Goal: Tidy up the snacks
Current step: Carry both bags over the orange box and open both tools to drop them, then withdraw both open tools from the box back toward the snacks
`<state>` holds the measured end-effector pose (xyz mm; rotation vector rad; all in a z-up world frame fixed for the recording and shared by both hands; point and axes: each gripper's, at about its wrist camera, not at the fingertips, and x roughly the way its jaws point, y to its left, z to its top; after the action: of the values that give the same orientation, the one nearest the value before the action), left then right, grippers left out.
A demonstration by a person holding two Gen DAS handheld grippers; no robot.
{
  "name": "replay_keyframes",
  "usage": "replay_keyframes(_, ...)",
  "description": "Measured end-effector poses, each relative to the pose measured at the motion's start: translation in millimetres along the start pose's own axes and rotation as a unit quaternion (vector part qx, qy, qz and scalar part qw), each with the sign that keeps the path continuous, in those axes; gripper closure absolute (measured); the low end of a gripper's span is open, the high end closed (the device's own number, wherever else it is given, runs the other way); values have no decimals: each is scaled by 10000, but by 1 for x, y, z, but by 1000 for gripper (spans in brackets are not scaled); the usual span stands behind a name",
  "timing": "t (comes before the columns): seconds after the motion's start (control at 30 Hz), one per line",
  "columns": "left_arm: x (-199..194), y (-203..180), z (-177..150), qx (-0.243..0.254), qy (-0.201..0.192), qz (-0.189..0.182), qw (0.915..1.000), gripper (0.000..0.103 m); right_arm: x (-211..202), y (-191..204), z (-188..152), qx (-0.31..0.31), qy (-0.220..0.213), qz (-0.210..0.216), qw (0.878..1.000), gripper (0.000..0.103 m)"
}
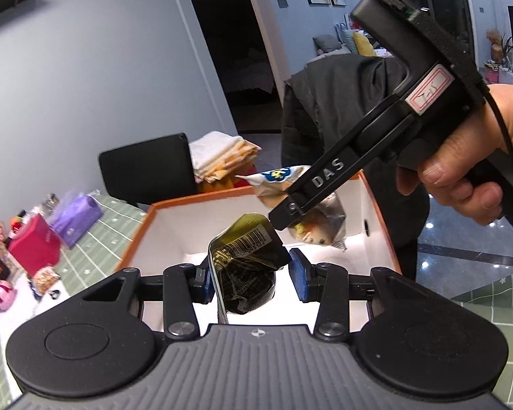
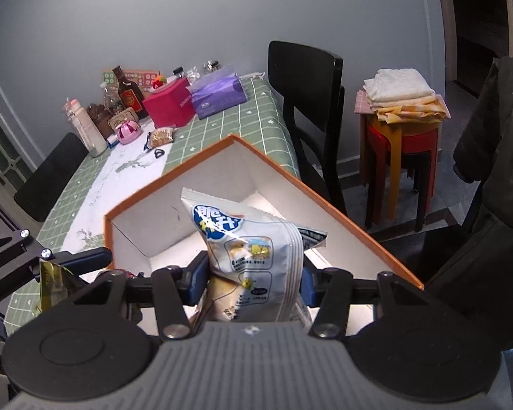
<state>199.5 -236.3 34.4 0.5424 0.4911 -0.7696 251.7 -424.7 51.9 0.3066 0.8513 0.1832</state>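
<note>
Starting at the left, a dark olive-and-gold snack packet (image 1: 248, 266) is held over the open orange-rimmed box (image 1: 201, 201) by the left gripper (image 1: 253, 282); the left blue pad (image 1: 205, 283) is pressed against the packet's edge, while the right pad appears to stand just clear of the crumpled film, so it cannot be told for certain that the jaws are clamped on both sides, though the packet is evidently carried. Further right, a white-and-blue snack bag (image 2: 256, 259) is clamped between the jaws of the right gripper (image 2: 253, 283), which is held by a hand (image 1: 468, 171), and it too is poised above the box's white interior. The step in hand is judged to be the delivery of both snacks into the box, which stands at the near end of the green checked surface (image 2: 222, 130). The next move is judged to call for each packet to be lowered past the rim and the jaws to be parted once the packets are well inside, with care that the two grippers, now close together, are not knocked against each other. The floor of the box is largely hidden behind the packets and grippers, so what already lies inside cannot be made out. The clutter at the far end of the surface, among it a red box (image 2: 169, 106) and a purple tissue pack (image 2: 219, 95), is blurred in the left view, and the near wall of the box is cut off behind the gripper bodies.
</note>
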Motion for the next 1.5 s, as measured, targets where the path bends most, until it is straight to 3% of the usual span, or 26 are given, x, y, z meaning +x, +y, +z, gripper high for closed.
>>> replay_keyframes(0.33, 30, -18, -6, -25, 319, -399, 9987, 55, 21, -11, -11, -238, 362, -174, 9989, 52)
replay_keyframes(0.57, 41, -8, -9, -697, 604, -645, 9936, 54, 24, -7, -12, -478, 444, -285, 9975, 50)
replay_keyframes(0.7, 42, -9, -10, -723, 728, -562, 9931, 51, 23, -4, -12, -512, 433, -369, 9971, 44)
replay_keyframes(0.93, 38, -3, -9, -996, 640, -491, 9918, 28, 20, -4, -12, -438, 410, -422, 9973, 42)
replay_keyframes(1.2, 9, 20, -9, -1175, 452, -267, 9917, 25, 12, 3, -10, -428, 307, -427, 9977, 41)
replay_keyframes(1.5, -53, 68, -25, -1356, 415, 386, 9891, 23, -7, 50, -7, -833, 82, -319, 9960, 40)
